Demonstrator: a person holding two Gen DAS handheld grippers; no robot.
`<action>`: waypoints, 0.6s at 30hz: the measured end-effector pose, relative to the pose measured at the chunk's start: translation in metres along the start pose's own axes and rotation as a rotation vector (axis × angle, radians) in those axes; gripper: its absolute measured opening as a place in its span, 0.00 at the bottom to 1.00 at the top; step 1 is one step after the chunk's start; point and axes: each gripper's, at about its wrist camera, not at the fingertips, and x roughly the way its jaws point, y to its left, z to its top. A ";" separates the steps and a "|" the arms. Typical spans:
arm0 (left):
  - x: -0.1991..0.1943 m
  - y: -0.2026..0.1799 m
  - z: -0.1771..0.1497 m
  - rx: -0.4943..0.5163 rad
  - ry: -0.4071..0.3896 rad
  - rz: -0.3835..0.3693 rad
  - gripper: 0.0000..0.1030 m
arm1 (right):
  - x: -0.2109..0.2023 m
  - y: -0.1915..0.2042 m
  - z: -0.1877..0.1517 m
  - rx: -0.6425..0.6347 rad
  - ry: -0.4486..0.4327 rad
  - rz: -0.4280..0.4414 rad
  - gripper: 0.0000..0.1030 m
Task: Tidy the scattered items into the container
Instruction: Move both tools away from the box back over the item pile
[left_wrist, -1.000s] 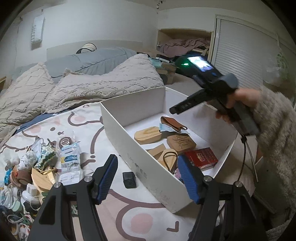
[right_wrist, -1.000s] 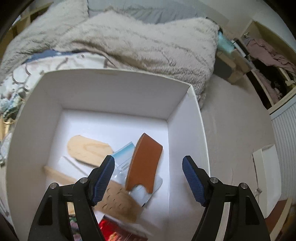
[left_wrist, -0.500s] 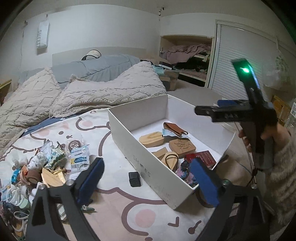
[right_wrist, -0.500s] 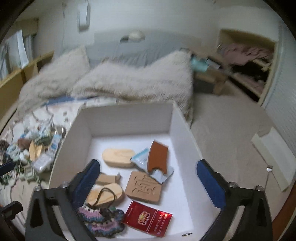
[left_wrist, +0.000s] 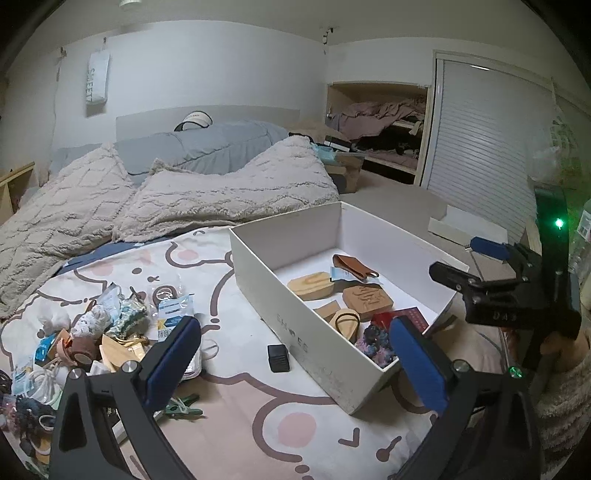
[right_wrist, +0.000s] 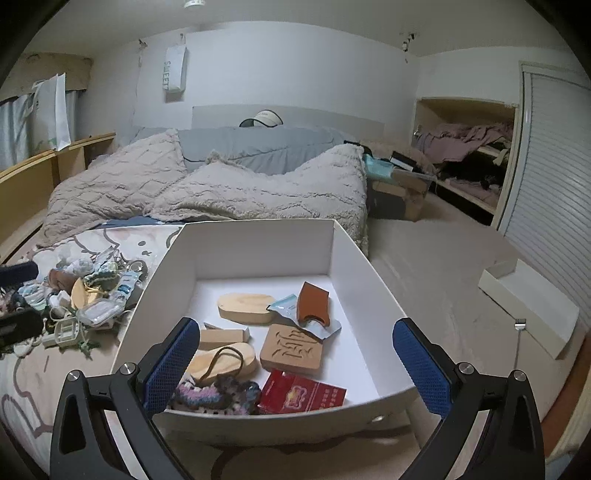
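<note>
A bedroom: on the bed's cartoon-print sheet a white cardboard box sits at the right edge, holding wooden blocks and a red packet. Scattered items are heaped at the left edge. The left gripper and right gripper both have their jaws spread wide, nothing between them.

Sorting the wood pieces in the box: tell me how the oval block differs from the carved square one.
The oval block is pale, long and rounded, with a plain top; the carved block is darker tan, squarish, and cut with a character. The oval lies nearer the box's far wall, the carved one nearer the camera. Both lie flat.
</note>
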 end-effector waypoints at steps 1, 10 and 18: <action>-0.002 0.001 0.000 -0.003 -0.005 0.000 1.00 | -0.002 0.000 -0.002 0.004 -0.008 -0.003 1.00; -0.015 0.008 -0.005 -0.015 -0.022 0.018 1.00 | -0.020 0.000 -0.014 0.058 -0.044 -0.001 1.00; -0.030 0.026 -0.015 -0.049 -0.026 0.052 1.00 | -0.027 0.007 -0.017 0.084 -0.051 0.017 1.00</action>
